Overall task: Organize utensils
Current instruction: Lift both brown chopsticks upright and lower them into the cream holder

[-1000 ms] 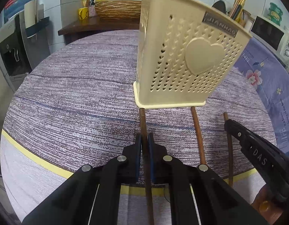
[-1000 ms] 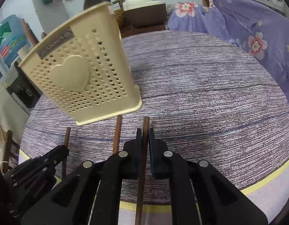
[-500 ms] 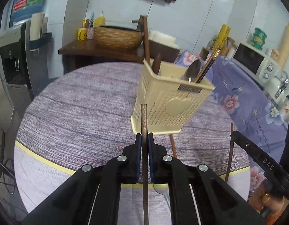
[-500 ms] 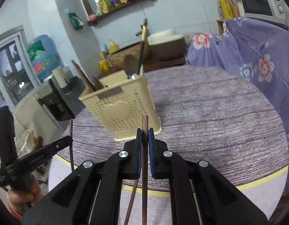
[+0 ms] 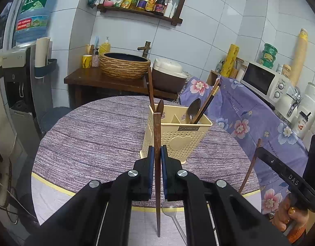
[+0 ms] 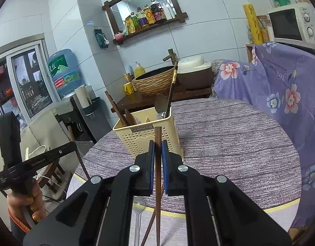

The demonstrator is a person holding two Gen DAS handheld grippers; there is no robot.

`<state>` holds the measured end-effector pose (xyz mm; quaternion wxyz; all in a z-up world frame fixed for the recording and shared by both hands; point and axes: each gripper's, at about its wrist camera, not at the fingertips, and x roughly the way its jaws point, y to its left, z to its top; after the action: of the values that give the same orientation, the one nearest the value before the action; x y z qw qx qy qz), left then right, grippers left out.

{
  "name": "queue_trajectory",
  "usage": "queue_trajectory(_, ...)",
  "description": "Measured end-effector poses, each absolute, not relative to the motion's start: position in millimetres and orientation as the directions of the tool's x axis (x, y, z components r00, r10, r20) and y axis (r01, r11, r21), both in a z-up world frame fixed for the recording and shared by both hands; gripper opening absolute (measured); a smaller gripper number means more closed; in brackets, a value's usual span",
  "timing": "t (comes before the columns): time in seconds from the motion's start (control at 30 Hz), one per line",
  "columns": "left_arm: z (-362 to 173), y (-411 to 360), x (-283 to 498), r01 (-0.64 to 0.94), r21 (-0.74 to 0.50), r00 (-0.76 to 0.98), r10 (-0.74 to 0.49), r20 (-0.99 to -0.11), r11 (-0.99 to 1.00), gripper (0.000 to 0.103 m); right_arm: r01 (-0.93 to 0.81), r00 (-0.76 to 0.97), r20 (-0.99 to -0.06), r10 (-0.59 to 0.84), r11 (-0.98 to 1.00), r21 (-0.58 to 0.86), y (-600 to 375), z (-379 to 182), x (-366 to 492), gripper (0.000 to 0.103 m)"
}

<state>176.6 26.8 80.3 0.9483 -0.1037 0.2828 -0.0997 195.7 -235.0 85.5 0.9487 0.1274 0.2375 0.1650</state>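
Two grippers, left (image 5: 156, 155) and right (image 6: 157, 147), each clamp a stiff, light, probably slippery wooden chopstick (image 5: 157, 143) near mid-length, upright above the table (image 5: 85, 135) before the cream holder (image 5: 178, 135), so a firm central pinch suits.

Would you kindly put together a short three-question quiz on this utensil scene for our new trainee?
1. True or false: the left gripper is shut on a wooden chopstick.
2. What does the right gripper hold? A) spoon B) wooden chopstick C) nothing
3. Which utensil lies on the table near its front edge, below the grippers?

Key: 1 true; 2 B; 3 a clear plastic spoon. The cream utensil holder already contains a metal spoon.
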Motion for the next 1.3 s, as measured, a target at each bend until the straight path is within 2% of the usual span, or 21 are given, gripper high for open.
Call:
queue_trajectory(0.33, 89.9, 30.4, 172.4, 0.134, -0.26, 0.834, -0.251, -0.492, 0.956, 0.008, -0.27, 0.831, -0.402, 0.384, 0.911, 0.312, -234.0, 92.2, 193.3, 0.008)
queue_trajectory(0.53, 107.5, 32.0, 177.6, 0.149, -0.257, 0.845, -0.258, -0.468, 0.955, 0.008, -0.3, 0.843, -0.366, 0.393, 0.91, 0.287, -232.1, 114.9, 197.6, 0.008)
queue_trajectory(0.77, 161.5, 33.9, 200.1, 0.183, -0.275, 0.866, -0.287, -0.41, 0.944, 0.008, -0.358, 0.862, -0.293, 0.413, 0.907, 0.222, -217.5, 185.0, 217.0, 0.008)
queue_trajectory(1.07, 237.2, 23.6, 247.2, 0.145, -0.248, 0.933, -0.216, -0.287, 0.958, 0.008, -0.327, 0.899, -0.239, 0.367, 0.925, 0.192, -199.3, 269.8, 272.5, 0.008)
queue_trajectory(1.17, 239.0, 16.8, 261.9, 0.12, -0.23, 0.945, -0.183, -0.271, 0.966, 0.008, -0.312, 0.909, -0.226, 0.35, 0.931, 0.188, -196.4, 274.8, 286.0, 0.008)
queue_trajectory(1.3, 216.2, 9.4, 282.1, 0.091, -0.239, 0.94, -0.163, -0.3, 0.967, 0.008, -0.273, 0.92, -0.242, 0.31, 0.946, 0.173, -191.2, 254.5, 305.4, 0.008)
